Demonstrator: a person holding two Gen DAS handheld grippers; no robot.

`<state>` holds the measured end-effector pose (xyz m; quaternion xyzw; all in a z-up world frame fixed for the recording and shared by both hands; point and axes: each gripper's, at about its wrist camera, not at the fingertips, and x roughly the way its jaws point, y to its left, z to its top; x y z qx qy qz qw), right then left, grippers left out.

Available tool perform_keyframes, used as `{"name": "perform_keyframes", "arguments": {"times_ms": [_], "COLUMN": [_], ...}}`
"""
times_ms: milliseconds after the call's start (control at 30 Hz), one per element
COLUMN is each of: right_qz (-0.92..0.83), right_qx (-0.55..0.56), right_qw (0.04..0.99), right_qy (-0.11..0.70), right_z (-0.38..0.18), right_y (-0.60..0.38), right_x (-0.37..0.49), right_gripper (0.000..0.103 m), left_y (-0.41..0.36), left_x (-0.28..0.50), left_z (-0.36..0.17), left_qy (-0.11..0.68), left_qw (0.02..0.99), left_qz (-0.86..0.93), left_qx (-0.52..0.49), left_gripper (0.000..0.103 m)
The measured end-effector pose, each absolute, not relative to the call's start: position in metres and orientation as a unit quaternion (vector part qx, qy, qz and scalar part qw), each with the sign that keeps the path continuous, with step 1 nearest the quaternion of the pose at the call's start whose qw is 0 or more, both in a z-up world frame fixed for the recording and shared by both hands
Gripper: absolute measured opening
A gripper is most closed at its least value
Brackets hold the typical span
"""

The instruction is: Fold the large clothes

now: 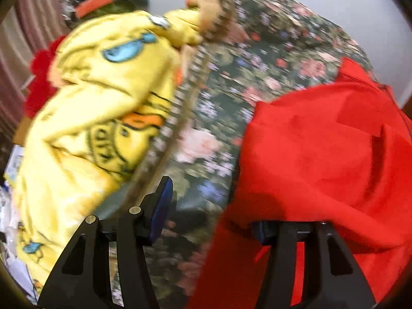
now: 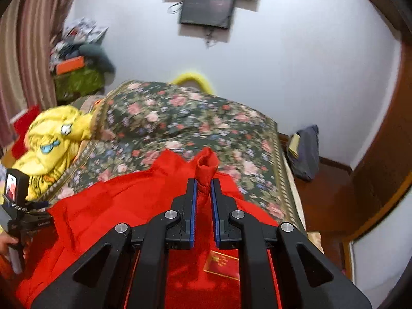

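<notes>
One red garment (image 2: 134,206), one yellow blanket (image 2: 51,141), one flowered bedspread (image 2: 180,118), two screens (image 2: 208,10) on the far wall, one dark bag (image 2: 305,152).

No text is legible; the left gripper's (image 2: 15,221) lettering is blurred.

Floral bedspread (image 2: 195,126) across bed. Yellow cartoon-print blanket (image 2: 49,144) bunched at its left edge. Striped curtain (image 2: 28,41) far left. Dark monitor (image 2: 207,10) on white wall. Navy bag (image 2: 305,152) on wooden floor.
</notes>
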<state>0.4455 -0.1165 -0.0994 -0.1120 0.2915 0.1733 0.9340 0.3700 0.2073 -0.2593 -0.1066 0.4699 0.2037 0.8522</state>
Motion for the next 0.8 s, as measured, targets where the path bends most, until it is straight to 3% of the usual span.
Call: {"name": "perform_keyframes", "arguments": {"times_ms": [167,533,800], "right_qz": [0.155,0.142,0.145], "right_qx": [-0.073,-0.026,-0.024], "right_qw": [0.933,0.887,0.874], "right_qy": [0.318,0.438,0.463], "right_z": [-0.117,-0.217,-0.231], "right_y": [-0.16,-0.217,-0.226], "right_x": [0.443,0.424,0.408], "right_gripper": [0.009,0.009,0.009], "left_y": [0.219,0.203,0.193], "left_x": [0.362,0.346,0.335], "left_z": [-0.256,-0.265,-0.261], "left_qy": [0.457,0.473,0.492], "left_qw": [0.853,0.851,0.847], "left_qz": [0.219,0.212,0.192], "left_qx": [-0.126,-0.082,-0.058], "left_gripper": [0.055,0.059,0.059]}}
